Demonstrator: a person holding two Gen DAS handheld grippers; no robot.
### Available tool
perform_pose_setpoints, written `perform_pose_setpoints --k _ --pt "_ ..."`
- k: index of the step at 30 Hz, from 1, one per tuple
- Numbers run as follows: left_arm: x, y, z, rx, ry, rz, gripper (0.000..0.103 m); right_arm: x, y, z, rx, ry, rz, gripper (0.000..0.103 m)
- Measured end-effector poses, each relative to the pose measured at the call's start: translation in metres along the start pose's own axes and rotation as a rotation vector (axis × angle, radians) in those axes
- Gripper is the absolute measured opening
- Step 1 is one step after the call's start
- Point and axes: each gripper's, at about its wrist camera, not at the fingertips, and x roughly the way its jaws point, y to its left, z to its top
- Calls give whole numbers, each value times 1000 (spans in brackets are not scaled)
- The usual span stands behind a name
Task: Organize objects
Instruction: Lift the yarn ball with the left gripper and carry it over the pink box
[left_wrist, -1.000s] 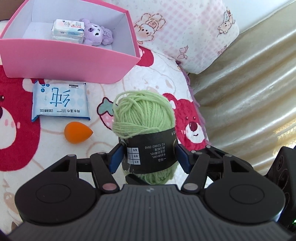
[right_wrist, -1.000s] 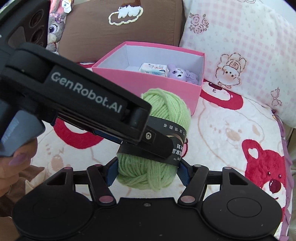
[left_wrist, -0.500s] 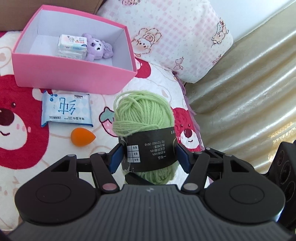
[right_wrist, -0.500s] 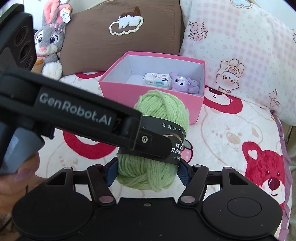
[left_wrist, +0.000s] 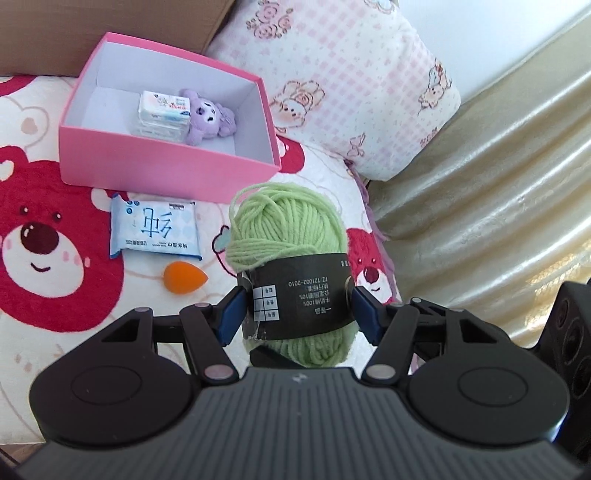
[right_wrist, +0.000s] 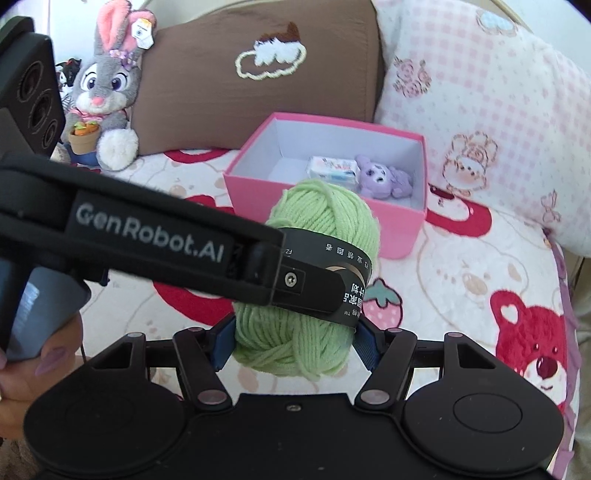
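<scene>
**Both grippers clamped on the yarn above the bear blanket**

The bear-print blanket (left_wrist: 55, 314) spread beneath me, and the pink box (left_wrist: 162, 173) sat on it, open, with a tissue pack (left_wrist: 162, 112) and a purple plush bear (left_wrist: 208, 116) touching inside. I held the green yarn ball (left_wrist: 291, 266) in the air, near the box's front corner. My left gripper (left_wrist: 297, 314) squeezed its black label; my right gripper (right_wrist: 295, 341) pinched its lower end. The wet-wipe pack (left_wrist: 155, 230) and the orange sponge (left_wrist: 183, 277) lay in front of the box.

Light green yarn (left_wrist: 286, 229), pink box (left_wrist: 162, 168), orange, possibly sponge, teardrop (left_wrist: 183, 277)
</scene>
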Motion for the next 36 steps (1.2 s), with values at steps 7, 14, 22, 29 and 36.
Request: perform_pose_setpoints --k 7,14,22,29,36 --pt "-16 -2 14 4 -39 -3 60 -8 4 19 -20 -36 12 70" --pt "-16 -3 31 3 -37 -5 61 -7 1 34 -28 -47 10 70" --pt "-18 -7 46 36 -34 2 61 -6 -2 48 -36 -68 18 69" --pt "-12 -11 79 71 -52 24 61 2 -16 70 -30 -112 34 68" --pt "16 -8 124 84 -25 50 61 32 -44 95 47 -130 82 68"
